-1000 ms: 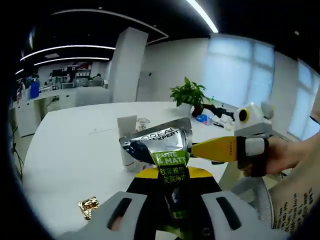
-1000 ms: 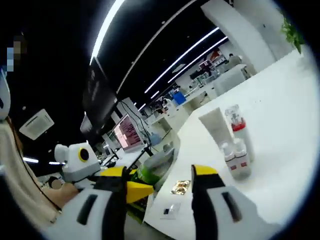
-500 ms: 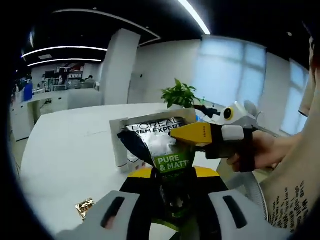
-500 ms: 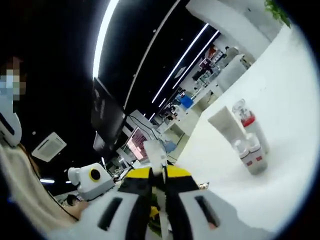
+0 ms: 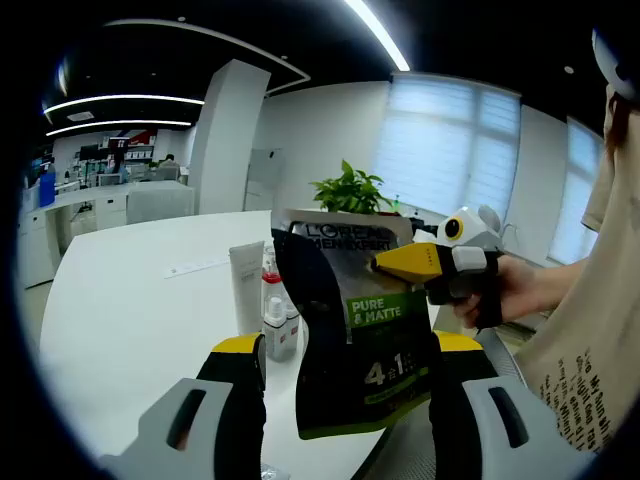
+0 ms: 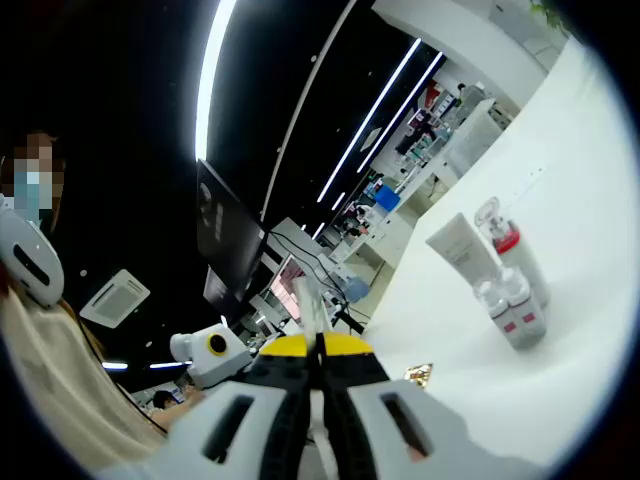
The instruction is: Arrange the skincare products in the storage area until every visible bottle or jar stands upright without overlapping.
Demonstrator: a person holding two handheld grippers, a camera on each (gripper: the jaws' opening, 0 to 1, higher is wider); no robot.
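On the white table (image 5: 120, 310), a white tube (image 5: 246, 287) and small bottles (image 5: 277, 325) stand upright at left. The left gripper (image 5: 345, 400) is spread wide, a dark skincare pouch (image 5: 355, 330) hanging between its jaws. The right gripper (image 5: 400, 263) pinches the pouch's upper right edge, jaws pressed together.
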